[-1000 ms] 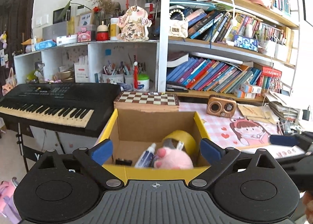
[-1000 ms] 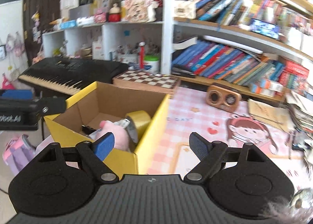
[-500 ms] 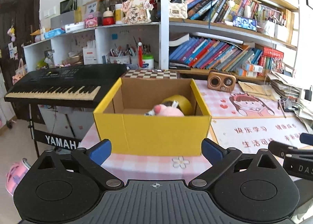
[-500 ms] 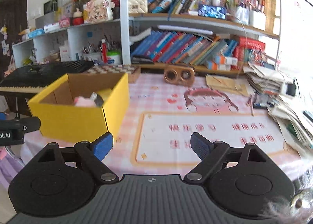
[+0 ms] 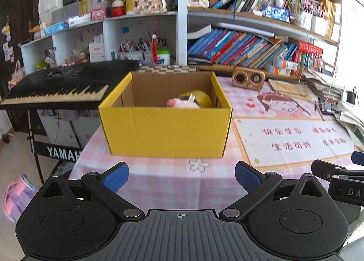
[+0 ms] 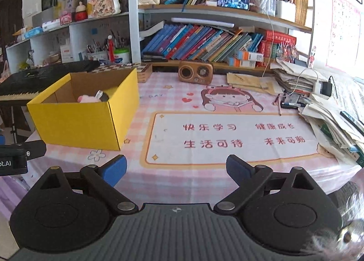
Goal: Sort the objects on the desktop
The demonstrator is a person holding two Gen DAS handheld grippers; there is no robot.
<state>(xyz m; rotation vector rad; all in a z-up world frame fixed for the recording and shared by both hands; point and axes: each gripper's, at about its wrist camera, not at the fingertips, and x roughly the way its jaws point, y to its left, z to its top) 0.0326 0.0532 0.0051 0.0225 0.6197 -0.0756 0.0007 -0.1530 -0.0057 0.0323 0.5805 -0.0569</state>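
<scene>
Both grippers hang empty before the yellow box (image 5: 166,131).
Your left gripper (image 5: 182,175) and right gripper (image 6: 176,167) stand wide apart, the right's jaws just opened; pick 1 loose item next.

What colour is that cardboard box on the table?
The box is yellow outside and plain brown cardboard inside, clearest in the left wrist view.

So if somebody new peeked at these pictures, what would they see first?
Probably the bright yellow box standing open on the pink checked tablecloth, with a pink plush toy and a yellow tape roll poking up inside. Next, the black keyboard to the box's left and the shelves crammed with slanting books behind. Both grippers, left and right, hang open and empty in front.
</scene>
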